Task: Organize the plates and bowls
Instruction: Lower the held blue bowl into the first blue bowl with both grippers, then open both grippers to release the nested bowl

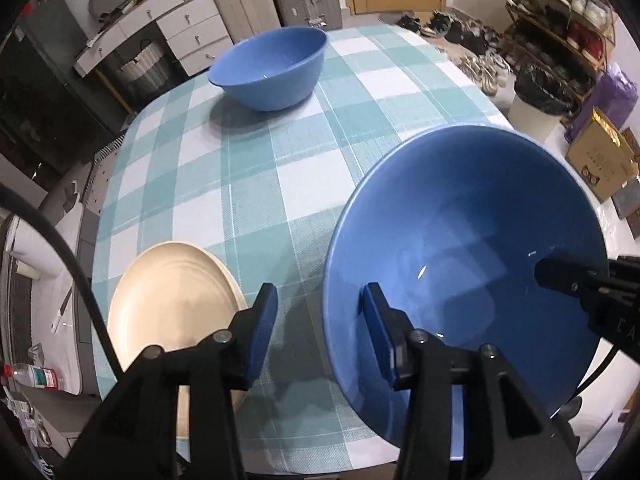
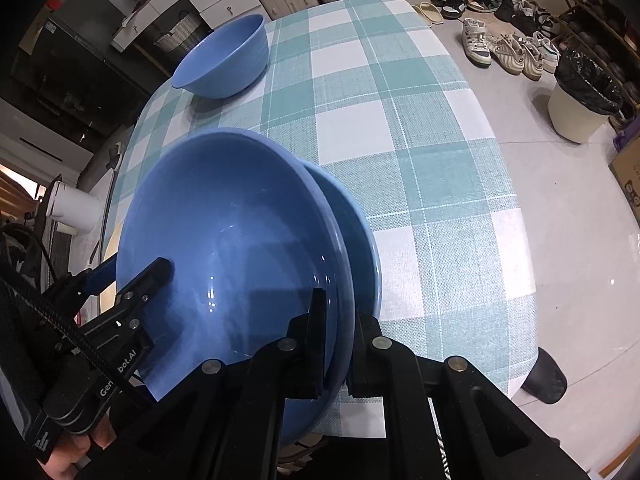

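A near blue bowl (image 1: 472, 248) (image 2: 240, 248) is tilted up at the table's front edge. In the right wrist view a second blue bowl (image 2: 356, 224) nests under it. My right gripper (image 2: 340, 340) is shut on the near bowl's rim; its finger shows in the left wrist view (image 1: 568, 276). My left gripper (image 1: 320, 312) is open, its right finger inside the bowl's left rim, its left finger beside a cream plate (image 1: 172, 300). Another blue bowl (image 1: 272, 68) (image 2: 224, 60) stands upright at the far end.
The table wears a teal and white checked cloth (image 1: 248, 184) (image 2: 400, 120). A bin with a black bag (image 2: 580, 96) and shoes (image 2: 508, 52) are on the floor to the right. White drawers (image 1: 188, 36) stand behind the table.
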### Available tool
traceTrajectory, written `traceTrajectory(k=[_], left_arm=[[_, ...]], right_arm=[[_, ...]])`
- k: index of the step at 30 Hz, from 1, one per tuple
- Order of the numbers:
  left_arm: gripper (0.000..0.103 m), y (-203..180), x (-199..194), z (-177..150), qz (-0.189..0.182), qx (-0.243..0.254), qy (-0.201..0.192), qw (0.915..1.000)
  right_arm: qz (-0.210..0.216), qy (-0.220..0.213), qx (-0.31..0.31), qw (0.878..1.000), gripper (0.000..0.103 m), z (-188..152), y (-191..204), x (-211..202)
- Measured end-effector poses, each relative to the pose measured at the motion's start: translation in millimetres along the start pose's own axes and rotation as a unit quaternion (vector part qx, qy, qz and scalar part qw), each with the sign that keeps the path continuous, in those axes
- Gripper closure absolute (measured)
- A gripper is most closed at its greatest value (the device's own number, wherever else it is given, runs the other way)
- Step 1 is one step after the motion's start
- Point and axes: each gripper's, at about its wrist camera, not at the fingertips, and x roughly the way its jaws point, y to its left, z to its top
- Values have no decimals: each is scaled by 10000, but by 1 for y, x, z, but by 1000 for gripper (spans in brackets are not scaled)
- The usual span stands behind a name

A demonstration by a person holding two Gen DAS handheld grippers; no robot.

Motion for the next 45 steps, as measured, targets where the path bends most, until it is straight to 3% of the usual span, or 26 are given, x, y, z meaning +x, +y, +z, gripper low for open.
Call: traceTrajectory(k=[3, 7, 19, 24, 45], left_arm=[[57, -1, 9, 0, -39, 62, 224, 9997], [57, 0, 13, 1, 80, 2, 245, 9997], [57, 4, 16, 3, -104, -34, 249, 9996], [57, 5, 17, 4, -93, -67, 275, 9996], [56, 11, 13, 7, -198, 62, 315, 9993]], right_arm=[[-56, -18, -41, 10000, 96, 0, 1, -2], [-238, -78, -314, 9992, 94, 0, 11, -7], [-338, -56, -365, 9987, 94, 1, 11, -15], [-620, -111, -481, 9969, 94, -3, 11, -25], [-418, -205, -406, 9981, 94, -7, 2, -24]])
